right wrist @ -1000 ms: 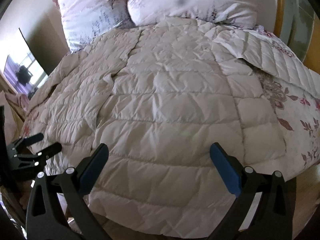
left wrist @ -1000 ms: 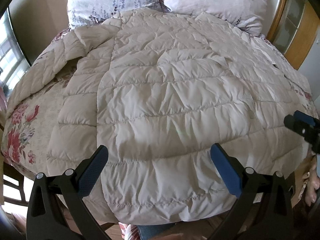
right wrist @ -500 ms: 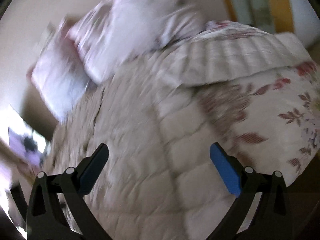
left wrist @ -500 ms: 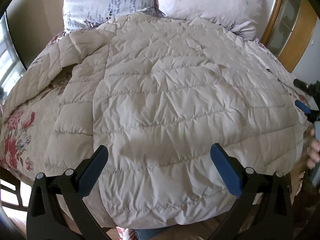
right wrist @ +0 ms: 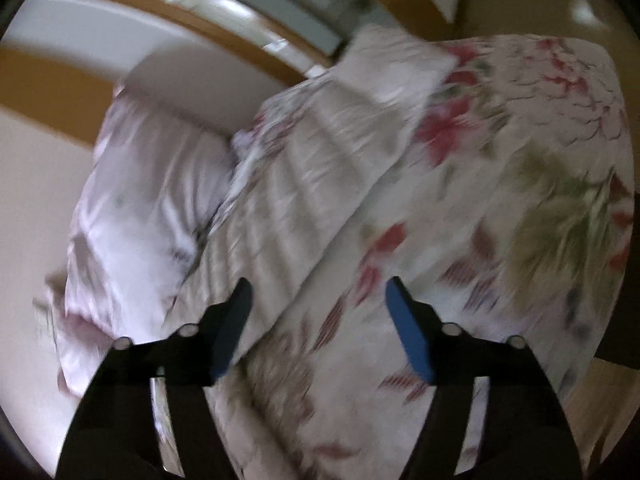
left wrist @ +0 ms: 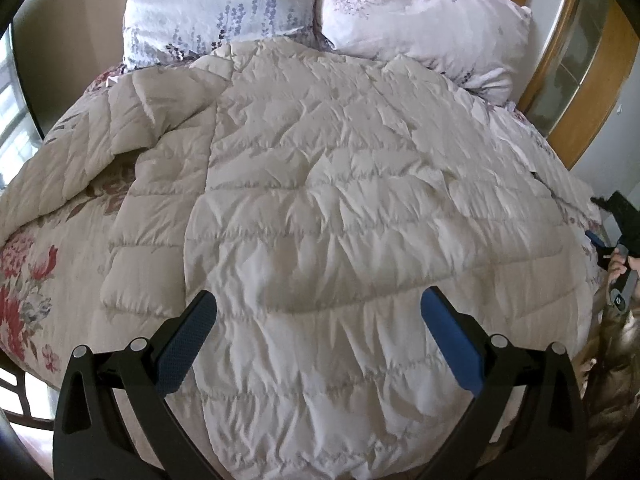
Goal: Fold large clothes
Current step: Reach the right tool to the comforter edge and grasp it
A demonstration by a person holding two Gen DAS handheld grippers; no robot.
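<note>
1. Left gripper (left wrist: 318, 340): jaws wide apart, holding nothing, hovering over the near middle of the quilted coat (left wrist: 360, 208)
2. Quilted coat: pale beige, spread flat across the bed, near hem toward the camera, far end touching two pillows (left wrist: 224, 4)
3. Floral bedspread (left wrist: 28, 280) shows at the left, beside the coat
4. Right gripper (right wrist: 318, 312): jaws apart, empty, over a folded-back strip of quilting (right wrist: 304, 184) and the floral bedspread (right wrist: 520, 220); view blurred
5. A pillow (right wrist: 152, 200) lies to the left of that strip
</note>
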